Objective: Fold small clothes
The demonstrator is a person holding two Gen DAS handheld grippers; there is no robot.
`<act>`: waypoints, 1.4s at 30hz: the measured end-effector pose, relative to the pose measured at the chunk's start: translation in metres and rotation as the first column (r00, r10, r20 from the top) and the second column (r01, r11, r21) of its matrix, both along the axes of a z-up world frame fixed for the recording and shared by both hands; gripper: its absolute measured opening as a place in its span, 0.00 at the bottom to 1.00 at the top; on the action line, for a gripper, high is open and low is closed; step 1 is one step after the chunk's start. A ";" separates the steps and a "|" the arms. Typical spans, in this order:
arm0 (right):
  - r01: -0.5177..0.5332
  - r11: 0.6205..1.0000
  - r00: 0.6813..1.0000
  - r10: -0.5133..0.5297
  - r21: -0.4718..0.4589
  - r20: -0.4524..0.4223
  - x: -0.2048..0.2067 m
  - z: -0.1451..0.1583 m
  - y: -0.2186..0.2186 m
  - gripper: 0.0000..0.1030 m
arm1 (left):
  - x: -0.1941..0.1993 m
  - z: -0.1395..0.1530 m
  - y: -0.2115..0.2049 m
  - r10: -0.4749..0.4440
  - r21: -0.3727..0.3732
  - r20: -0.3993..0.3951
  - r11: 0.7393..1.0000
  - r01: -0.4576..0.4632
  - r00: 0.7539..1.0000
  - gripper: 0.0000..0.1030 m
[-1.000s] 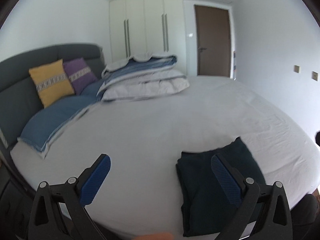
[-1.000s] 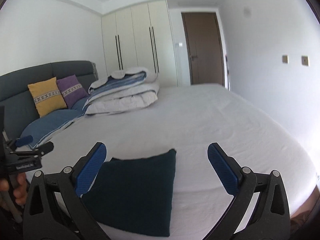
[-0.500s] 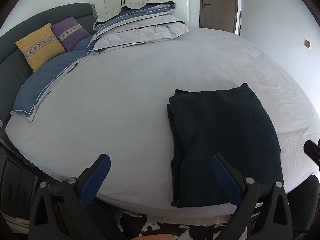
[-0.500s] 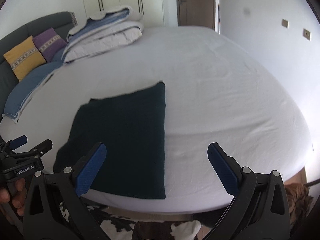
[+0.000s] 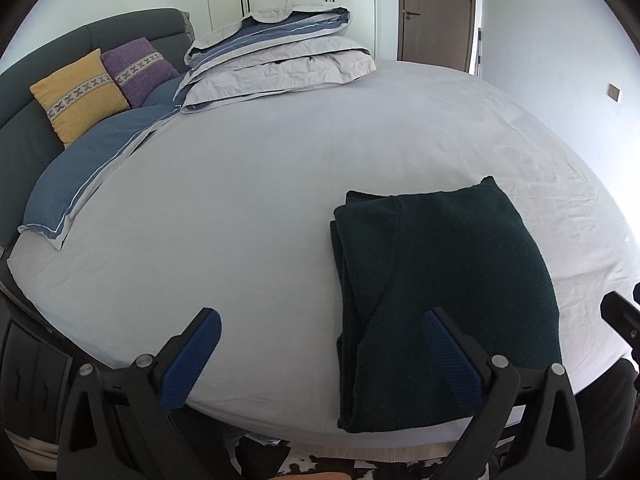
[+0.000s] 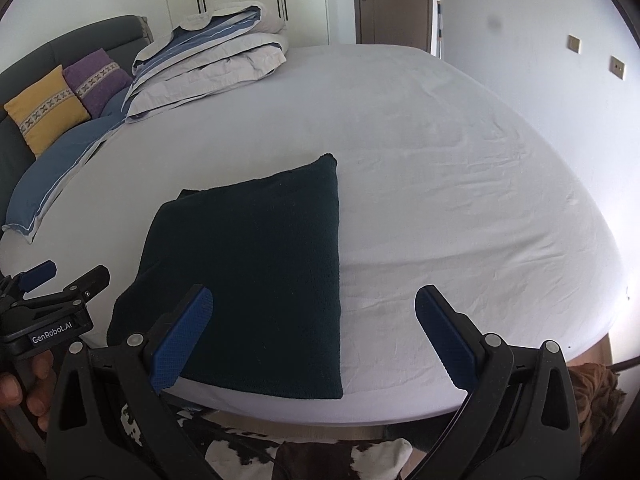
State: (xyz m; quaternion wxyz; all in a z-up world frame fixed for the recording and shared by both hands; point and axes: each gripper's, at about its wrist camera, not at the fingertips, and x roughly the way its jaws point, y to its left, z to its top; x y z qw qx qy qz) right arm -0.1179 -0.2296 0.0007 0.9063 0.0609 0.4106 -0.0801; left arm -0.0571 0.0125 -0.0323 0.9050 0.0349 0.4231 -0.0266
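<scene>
A dark green garment [image 5: 444,292] lies folded into a rectangle near the front edge of the bed; it also shows in the right wrist view [image 6: 256,272]. My left gripper [image 5: 320,356] is open and empty, held above the bed's front edge, its right finger over the garment's near end. My right gripper [image 6: 314,336] is open and empty, held above the garment's near right corner. The left gripper also shows at the left edge of the right wrist view [image 6: 52,292].
The white bed sheet [image 6: 460,184] is wide and lightly wrinkled. A folded duvet [image 5: 276,60], a blue pillow [image 5: 88,180] and yellow and purple cushions [image 5: 80,96] lie at the headboard. A cowhide rug [image 6: 320,456] is on the floor below.
Both grippers have risen and tilted down, so the garment and bed show from above. In the last half second both views shifted only slightly. The garment has not moved.
</scene>
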 end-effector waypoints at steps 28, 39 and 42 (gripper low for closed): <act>0.001 0.999 1.000 -0.001 -0.036 0.009 -0.008 0.013 -0.001 1.00 | -0.006 0.006 0.003 -0.026 -0.042 0.005 0.999 0.026 1.000 1.00; -0.005 0.999 1.000 0.005 -0.035 0.005 -0.009 0.012 -0.001 1.00 | -0.006 0.003 0.001 -0.031 -0.040 -0.002 0.999 0.031 1.000 1.00; -0.005 0.999 1.000 0.006 -0.036 0.005 -0.009 0.012 -0.001 1.00 | -0.006 0.002 0.001 -0.032 -0.039 -0.002 0.999 0.032 0.999 1.00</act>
